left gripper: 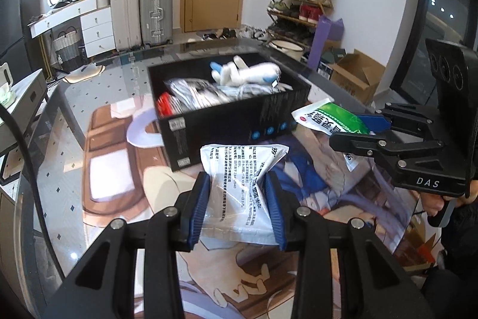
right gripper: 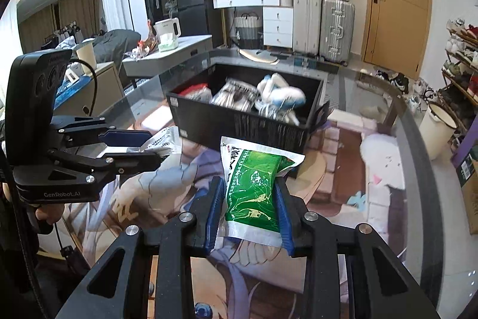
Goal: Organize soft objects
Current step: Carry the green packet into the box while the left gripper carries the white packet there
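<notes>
Black box (left gripper: 239, 121) dead ahead, far side of both grippers, open top up, long axis running left to right. Already inside: a white and blue plush (left gripper: 243, 72), crinkled silver packs (left gripper: 197, 94), something red (left gripper: 164, 106) at the left end.

Left gripper (left gripper: 237, 199) pinching a white pouch (left gripper: 242, 178) between blue pads (left gripper: 198, 208); pouch buckled at the squeeze, long axis pointing forward toward the near box wall, its far edge just short of that wall, lifted off the mat.

Right gripper (right gripper: 249, 208) pinching a green pouch (right gripper: 254, 187), also long axis forward, its far corner close to the near wall of the box (right gripper: 239, 127). Seen from the left camera, green pouch (left gripper: 331, 117) by the right end of the box, about level with the rim.

Judged from this: both pouches ready for the drop, both needing a forward and slightly upward carry over the near wall. Right gripper seemingly nearer to clearing the rim, with room at the right end beside the plush; left gripper lower, facing the box wall itself, so more lift needed there. Risk: a floppy pouch edge catching the rim on the way over.

Underneath, a glass table (right gripper: 388, 121) with a printed mat (left gripper: 119, 169).
</notes>
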### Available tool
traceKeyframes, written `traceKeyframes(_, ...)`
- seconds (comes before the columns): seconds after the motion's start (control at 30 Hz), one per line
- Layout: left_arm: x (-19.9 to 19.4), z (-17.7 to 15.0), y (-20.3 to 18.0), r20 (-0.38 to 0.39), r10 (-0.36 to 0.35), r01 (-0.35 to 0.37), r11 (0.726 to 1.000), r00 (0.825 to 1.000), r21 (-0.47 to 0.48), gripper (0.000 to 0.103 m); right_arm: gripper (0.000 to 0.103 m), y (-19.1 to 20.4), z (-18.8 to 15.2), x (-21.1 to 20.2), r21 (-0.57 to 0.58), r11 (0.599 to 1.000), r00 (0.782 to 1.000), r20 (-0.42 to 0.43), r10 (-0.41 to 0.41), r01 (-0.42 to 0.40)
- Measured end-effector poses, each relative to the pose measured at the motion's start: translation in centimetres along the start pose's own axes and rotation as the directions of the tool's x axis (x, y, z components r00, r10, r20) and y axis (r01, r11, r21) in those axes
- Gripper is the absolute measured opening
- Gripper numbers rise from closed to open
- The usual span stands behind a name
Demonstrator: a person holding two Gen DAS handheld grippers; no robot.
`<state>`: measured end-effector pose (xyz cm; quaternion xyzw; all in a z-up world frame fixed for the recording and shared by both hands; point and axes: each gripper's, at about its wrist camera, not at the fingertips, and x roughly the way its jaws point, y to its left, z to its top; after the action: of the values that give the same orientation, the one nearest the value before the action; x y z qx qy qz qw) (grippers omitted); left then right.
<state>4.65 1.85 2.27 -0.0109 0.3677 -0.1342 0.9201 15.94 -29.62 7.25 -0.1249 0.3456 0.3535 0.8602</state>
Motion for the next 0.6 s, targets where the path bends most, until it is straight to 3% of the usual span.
traceKeyframes(0.6,-1.1,5.1,0.8,0.113,0.120,-0.118,0.993,0.986,-0.025,0.036,0.034,0.2,5.0,-0.2,-0.015,1.000,0.995,0.099,-0.023,0.025)
